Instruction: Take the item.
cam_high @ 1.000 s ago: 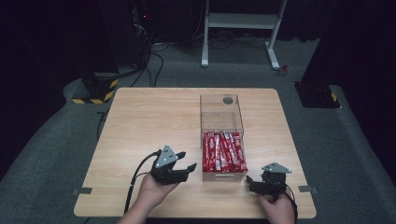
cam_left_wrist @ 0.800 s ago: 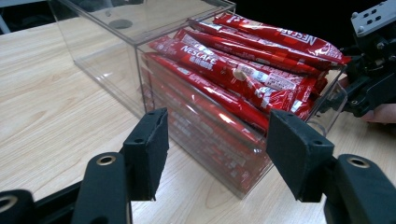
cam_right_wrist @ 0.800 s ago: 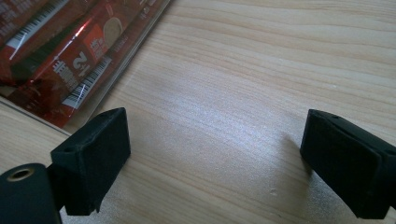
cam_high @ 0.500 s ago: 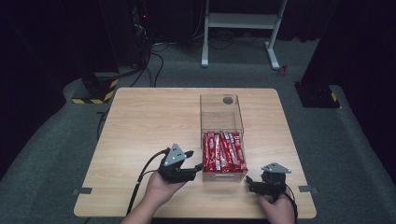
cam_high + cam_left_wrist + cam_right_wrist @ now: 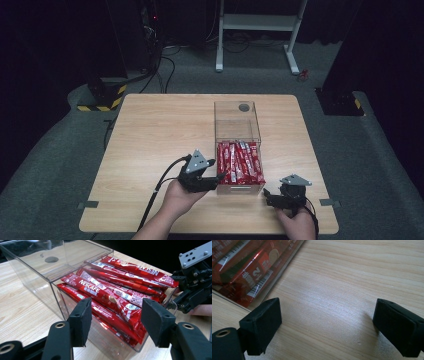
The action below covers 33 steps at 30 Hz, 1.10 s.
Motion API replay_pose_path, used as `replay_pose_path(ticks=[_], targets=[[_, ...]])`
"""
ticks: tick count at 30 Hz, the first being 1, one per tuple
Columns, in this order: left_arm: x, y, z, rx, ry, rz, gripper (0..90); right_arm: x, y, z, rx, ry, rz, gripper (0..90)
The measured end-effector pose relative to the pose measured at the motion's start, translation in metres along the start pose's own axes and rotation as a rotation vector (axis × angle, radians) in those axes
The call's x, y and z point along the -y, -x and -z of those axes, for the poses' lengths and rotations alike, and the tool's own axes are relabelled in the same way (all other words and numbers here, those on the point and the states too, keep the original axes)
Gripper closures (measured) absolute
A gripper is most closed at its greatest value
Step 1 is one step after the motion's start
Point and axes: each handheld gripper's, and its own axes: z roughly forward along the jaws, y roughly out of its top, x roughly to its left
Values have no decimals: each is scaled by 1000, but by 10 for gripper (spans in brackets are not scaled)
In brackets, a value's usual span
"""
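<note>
A clear plastic box point(image 5: 237, 125) stands on the wooden table point(image 5: 150, 135). Its near half holds several red Nescafe sachets point(image 5: 240, 163). My left gripper point(image 5: 218, 177) is at the box's near left corner, open. In the left gripper view its jaws point(image 5: 116, 315) frame the sachets point(image 5: 112, 287) behind the clear wall point(image 5: 37, 272), and the pads touch nothing. These jaws have just been closing a little, with nothing pressed between them. My right gripper point(image 5: 269, 196) rests near the box's front right corner, open over bare wood point(image 5: 327, 322), with the sachets point(image 5: 242, 272) at its upper left.
The far half of the box is under a clear lid with a round hole point(image 5: 244, 107). The right gripper's body point(image 5: 195, 287) is just beyond the box in the left gripper view. The table's front edge point(image 5: 210, 232) runs just behind both hands. Dark floor, cables and a white stand point(image 5: 257, 22) lie beyond.
My left gripper has moved right, up to the box's near left corner. The right gripper has stayed where it was.
</note>
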Motion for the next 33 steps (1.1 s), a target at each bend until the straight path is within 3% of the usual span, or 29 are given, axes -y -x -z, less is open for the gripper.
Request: replay_pose_path(ticks=[7, 17, 25, 28, 33], targets=[[-6, 1, -13, -6, -23, -11, 454, 0, 0, 0, -2, 3, 7, 82], [-4, -2, -26, -30, -44, 11, 524, 0, 0, 0, -3, 3, 7, 81], [-3, 1, -33, -21, -51, 0, 584, 0, 0, 0, -3, 2, 3, 82], [-2, 3, -35, -49, -52, -14, 589, 0, 0, 0, -3, 2, 3, 82], [1, 6, -37, -58, -54, -23, 594, 0, 0, 0, -3, 2, 3, 81]])
